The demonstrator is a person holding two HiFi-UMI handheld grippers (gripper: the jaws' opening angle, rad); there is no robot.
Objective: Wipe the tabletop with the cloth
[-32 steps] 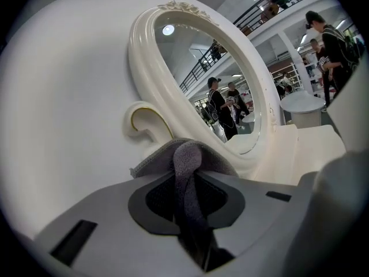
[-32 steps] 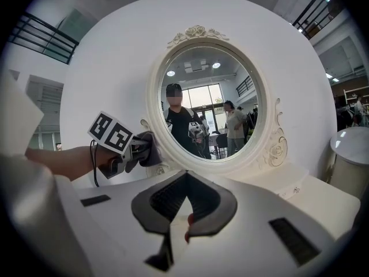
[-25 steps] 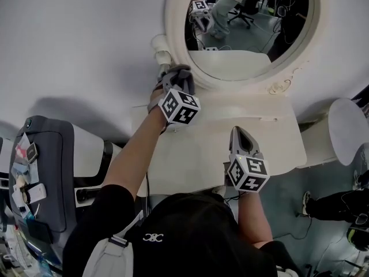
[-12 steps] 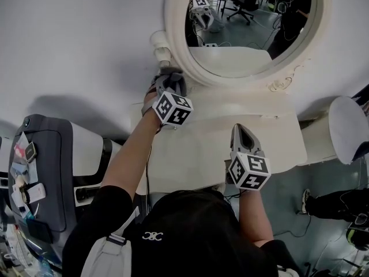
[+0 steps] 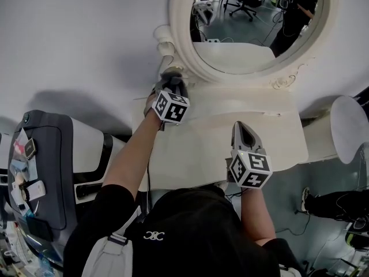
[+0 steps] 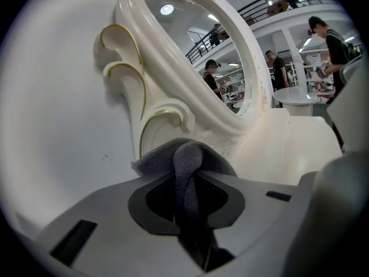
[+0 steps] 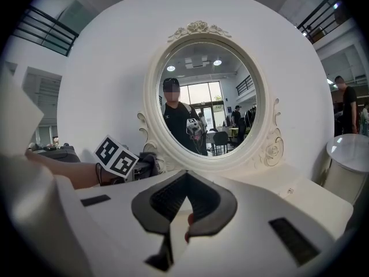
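Observation:
My left gripper [image 5: 173, 81] is shut on a grey cloth [image 5: 174, 74] at the back left corner of the cream tabletop [image 5: 196, 149], right against the base of the mirror frame [image 5: 173, 45]. In the left gripper view a fold of the cloth [image 6: 185, 161] is pinched between the jaws, beside the frame's gold-edged scrolls [image 6: 124, 74]. My right gripper [image 5: 242, 130] hovers over the front right of the tabletop, shut and holding nothing. The right gripper view looks past the right gripper [image 7: 183, 194] to the left gripper's marker cube [image 7: 117, 156] and the cloth [image 7: 147, 165].
An oval mirror [image 5: 248, 22] stands along the back of the table. A round white stool top [image 5: 349, 128] sits beyond the table's right edge. A grey chair [image 5: 43, 154] with small items stands to the left. White wall lies behind.
My left gripper has slid the cloth a little left and back toward the mirror's base. The right gripper has stayed about where it was.

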